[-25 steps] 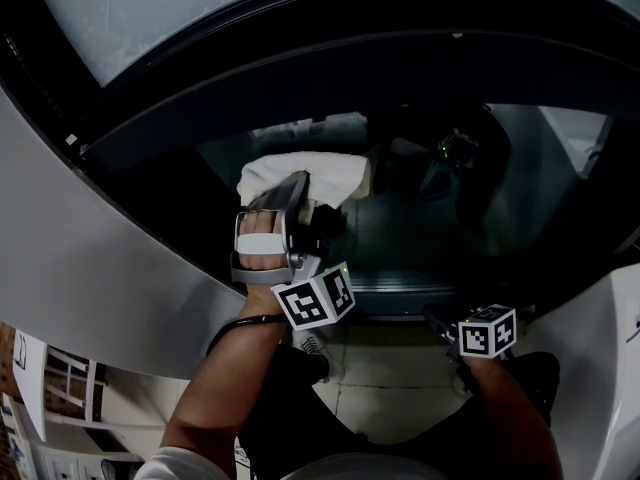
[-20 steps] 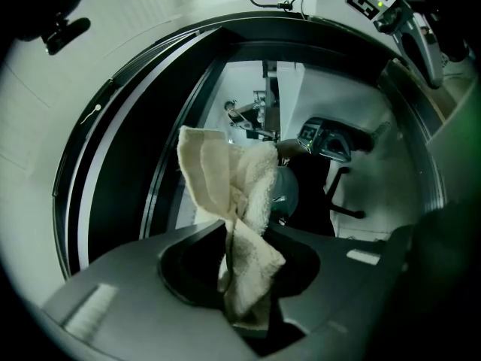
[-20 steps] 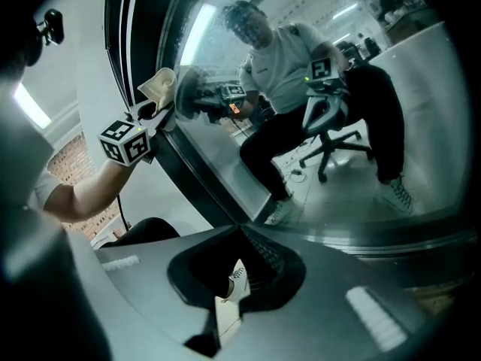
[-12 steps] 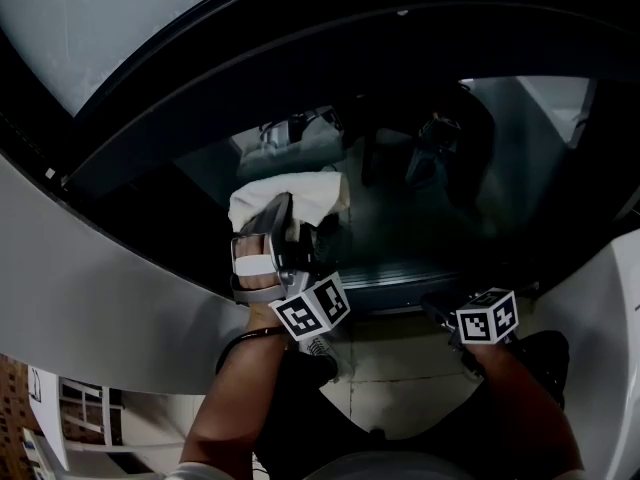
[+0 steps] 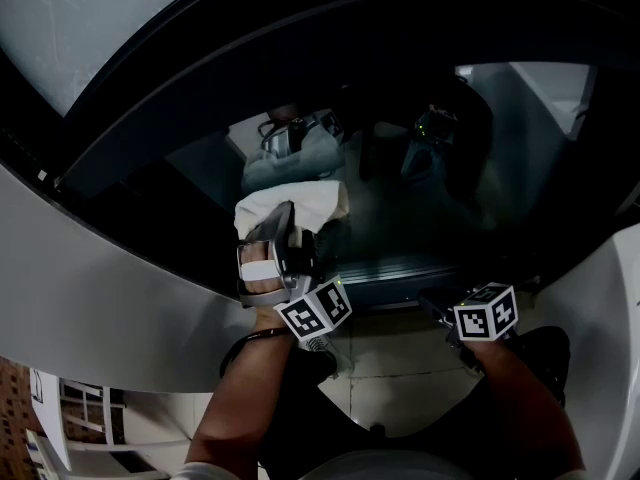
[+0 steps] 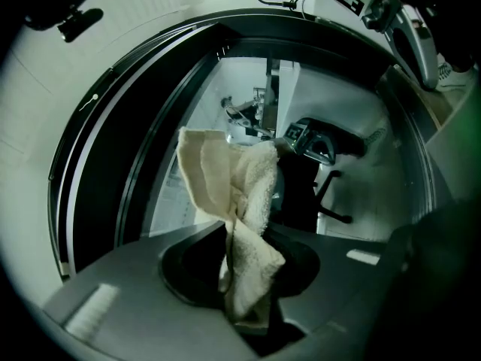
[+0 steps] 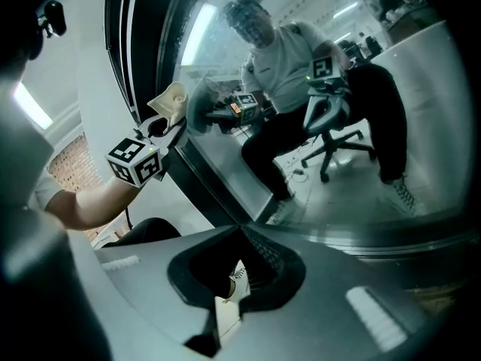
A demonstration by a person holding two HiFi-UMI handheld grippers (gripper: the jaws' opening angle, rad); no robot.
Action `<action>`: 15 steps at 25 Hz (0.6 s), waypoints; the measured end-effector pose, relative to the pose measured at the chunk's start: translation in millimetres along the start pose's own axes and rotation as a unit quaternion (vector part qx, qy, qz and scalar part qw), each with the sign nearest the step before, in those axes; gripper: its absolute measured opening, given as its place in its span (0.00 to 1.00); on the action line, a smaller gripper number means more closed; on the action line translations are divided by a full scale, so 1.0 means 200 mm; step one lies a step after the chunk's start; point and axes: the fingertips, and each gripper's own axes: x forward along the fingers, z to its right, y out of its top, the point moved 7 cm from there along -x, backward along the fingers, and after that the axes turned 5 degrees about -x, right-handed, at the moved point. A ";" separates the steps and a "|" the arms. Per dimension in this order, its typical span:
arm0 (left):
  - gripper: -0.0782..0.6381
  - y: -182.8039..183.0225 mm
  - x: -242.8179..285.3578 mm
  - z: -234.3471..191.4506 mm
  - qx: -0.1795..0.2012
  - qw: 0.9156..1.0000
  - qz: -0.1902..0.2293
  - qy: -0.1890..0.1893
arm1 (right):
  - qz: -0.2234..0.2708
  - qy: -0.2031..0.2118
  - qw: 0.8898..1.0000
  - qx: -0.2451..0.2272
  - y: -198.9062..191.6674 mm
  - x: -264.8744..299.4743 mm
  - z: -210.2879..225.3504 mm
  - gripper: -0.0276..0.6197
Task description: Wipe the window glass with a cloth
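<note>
Cloth (image 5: 292, 206) held against dark window glass (image 5: 400, 228)

Its lower end is hidden between the closed jaws of the left gripper (image 5: 288, 230); the rest sticks out beyond their tips. The right gripper (image 7: 240, 230), closed and empty, is dim, well apart.

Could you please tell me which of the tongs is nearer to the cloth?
Left. The left tongs are shut on the cloth at the glass; the right tongs are shut, empty, lower and to its right, apart from it.
</note>
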 end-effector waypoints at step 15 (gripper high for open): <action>0.25 -0.07 -0.02 0.19 -0.007 1.000 -0.018 -0.019 | -0.004 0.000 1.000 0.003 0.00 0.00 0.00 0.05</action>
